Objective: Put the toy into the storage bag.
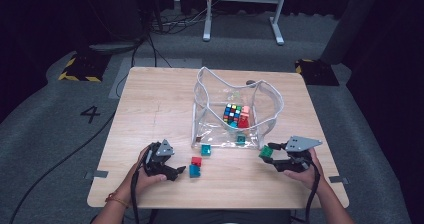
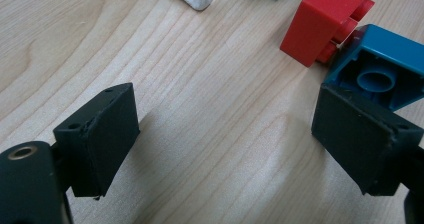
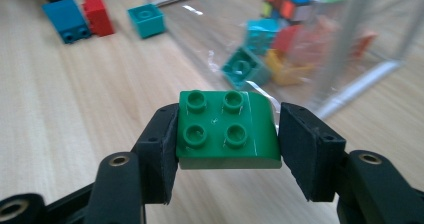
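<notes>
My right gripper (image 3: pixel 227 134) is shut on a green four-stud brick (image 3: pixel 227 131) and holds it above the table; from above the brick (image 1: pixel 266 152) hangs just off the front right corner of a clear plastic bag (image 1: pixel 235 111). Inside the bag sit a colour cube (image 1: pixel 233 113) and several small bricks. My left gripper (image 2: pixel 225 129) rests open on the wood with nothing between its pads, and its right pad (image 2: pixel 367 139) is up against a blue brick (image 2: pixel 385 66). A red brick (image 2: pixel 327 19) lies just beyond the blue one.
A teal brick (image 1: pixel 205 150) lies by the bag's front edge, left of centre. The wooden table (image 1: pixel 150 109) is bare to the left of the bag. Beyond the table there are cables, floor markings and a white frame (image 1: pixel 245 9).
</notes>
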A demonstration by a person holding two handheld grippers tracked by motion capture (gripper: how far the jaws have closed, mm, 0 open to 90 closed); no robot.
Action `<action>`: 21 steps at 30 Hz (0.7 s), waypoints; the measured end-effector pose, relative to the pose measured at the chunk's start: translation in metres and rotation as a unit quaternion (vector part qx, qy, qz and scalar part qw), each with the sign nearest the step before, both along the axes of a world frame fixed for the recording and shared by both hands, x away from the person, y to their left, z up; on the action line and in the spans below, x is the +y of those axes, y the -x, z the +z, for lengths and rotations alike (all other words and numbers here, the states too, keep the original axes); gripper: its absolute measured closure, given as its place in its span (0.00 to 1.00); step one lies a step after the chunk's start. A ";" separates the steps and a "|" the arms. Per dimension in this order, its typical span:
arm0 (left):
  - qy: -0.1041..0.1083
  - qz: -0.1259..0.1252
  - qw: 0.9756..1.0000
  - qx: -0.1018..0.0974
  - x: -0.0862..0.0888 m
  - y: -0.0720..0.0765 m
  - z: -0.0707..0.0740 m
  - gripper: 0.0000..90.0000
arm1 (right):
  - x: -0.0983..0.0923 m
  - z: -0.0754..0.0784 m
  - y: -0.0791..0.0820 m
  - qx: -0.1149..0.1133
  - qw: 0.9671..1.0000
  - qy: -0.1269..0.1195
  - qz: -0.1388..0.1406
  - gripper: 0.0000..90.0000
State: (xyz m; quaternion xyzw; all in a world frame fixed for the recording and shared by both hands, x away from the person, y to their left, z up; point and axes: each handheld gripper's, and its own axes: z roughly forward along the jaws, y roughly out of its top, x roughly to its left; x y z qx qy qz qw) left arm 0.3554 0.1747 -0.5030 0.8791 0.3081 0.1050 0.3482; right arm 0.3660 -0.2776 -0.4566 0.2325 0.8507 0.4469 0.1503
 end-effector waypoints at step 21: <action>0.000 0.000 1.000 0.000 0.000 0.000 0.000 0.13 | -0.050 0.078 -0.048 -0.050 0.994 -0.018 -0.094 0.49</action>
